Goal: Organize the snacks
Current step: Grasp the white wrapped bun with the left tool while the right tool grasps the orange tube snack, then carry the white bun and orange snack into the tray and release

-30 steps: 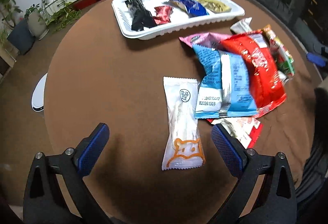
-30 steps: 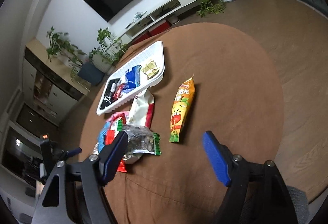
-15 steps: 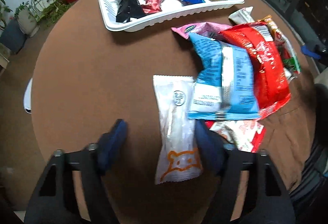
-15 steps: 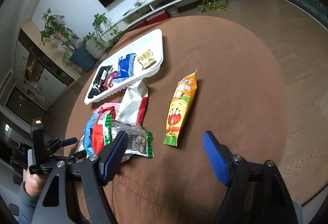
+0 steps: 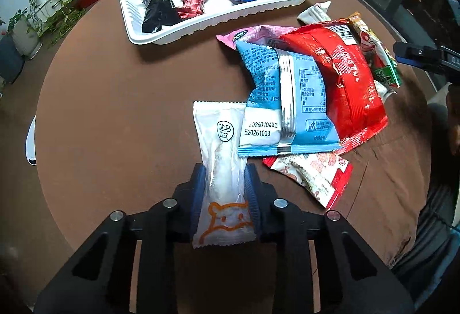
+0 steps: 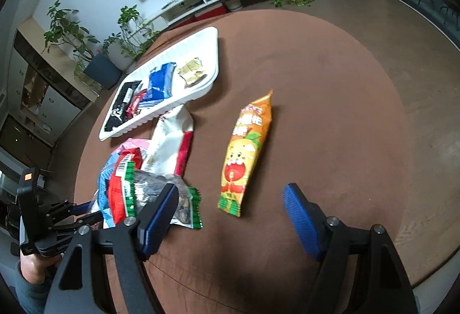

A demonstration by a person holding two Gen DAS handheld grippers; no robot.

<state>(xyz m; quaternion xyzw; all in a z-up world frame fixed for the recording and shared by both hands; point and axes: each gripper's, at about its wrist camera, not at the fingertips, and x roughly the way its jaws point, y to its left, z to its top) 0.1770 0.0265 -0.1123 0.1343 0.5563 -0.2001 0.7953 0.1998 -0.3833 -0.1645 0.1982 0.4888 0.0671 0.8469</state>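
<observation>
My left gripper (image 5: 224, 178) has its jaws closing, and the blue pads press both sides of a white packet with an orange hamster drawing (image 5: 221, 141), which lies on the brown round table. Its top corner is tucked under a light blue packet (image 5: 287, 101). In the right wrist view my right gripper (image 6: 230, 193) hangs open over the table, with the lower end of an orange fruit-face packet (image 6: 247, 150) seen between its fingers, untouched. The white tray (image 5: 218, 21) at the far side holds black, red, blue and gold snacks.
A pile of packets lies right of the white one: a red bag (image 5: 345, 78), a red-and-white packet (image 5: 313, 173) and a green-edged one (image 6: 184, 204). A person's hand holds the left gripper at the table's edge. Bare tabletop (image 6: 330, 84) stretches right of the orange packet.
The left jaws went from wide open to pressed on the white hamster packet. The right gripper drifted a little nearer the table and the orange packet, still open.
</observation>
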